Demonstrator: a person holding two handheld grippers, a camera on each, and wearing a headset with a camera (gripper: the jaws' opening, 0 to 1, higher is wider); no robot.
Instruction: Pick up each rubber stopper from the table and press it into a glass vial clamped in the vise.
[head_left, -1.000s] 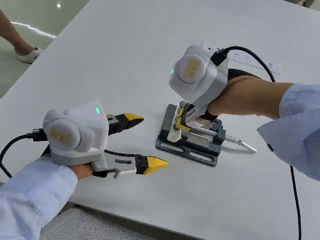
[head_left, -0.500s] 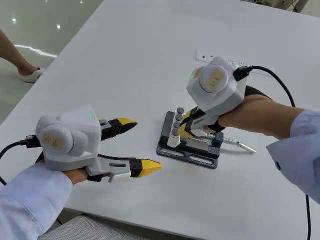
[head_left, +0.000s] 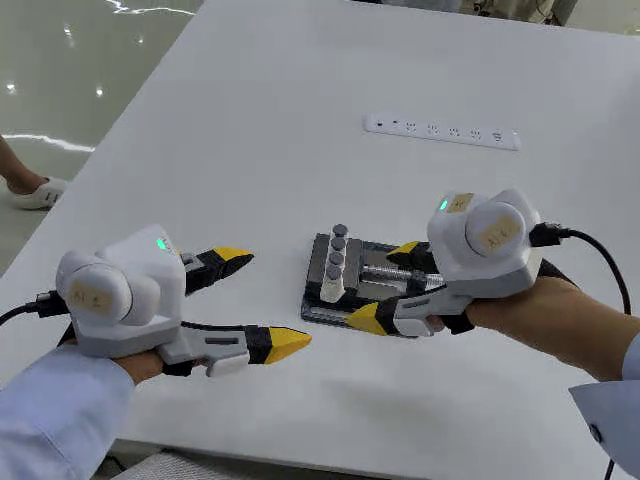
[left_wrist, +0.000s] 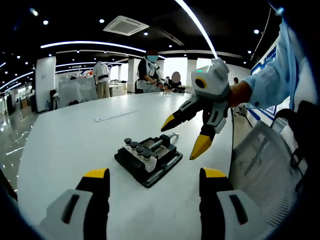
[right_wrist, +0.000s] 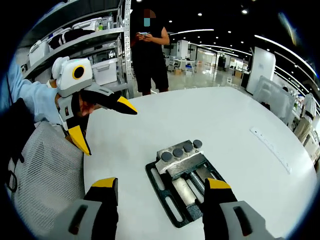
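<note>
Right gripper (head_left: 383, 283) pulled back off vise (head_left: 350, 285), jaws wide; left gripper (head_left: 265, 300) wide too, empty.

I see a white table (head_left: 250, 120). On it a dark vise (head_left: 316, 303) sits between both pairs of jaws, with a white power strip (head_left: 440, 131) well beyond.
</note>
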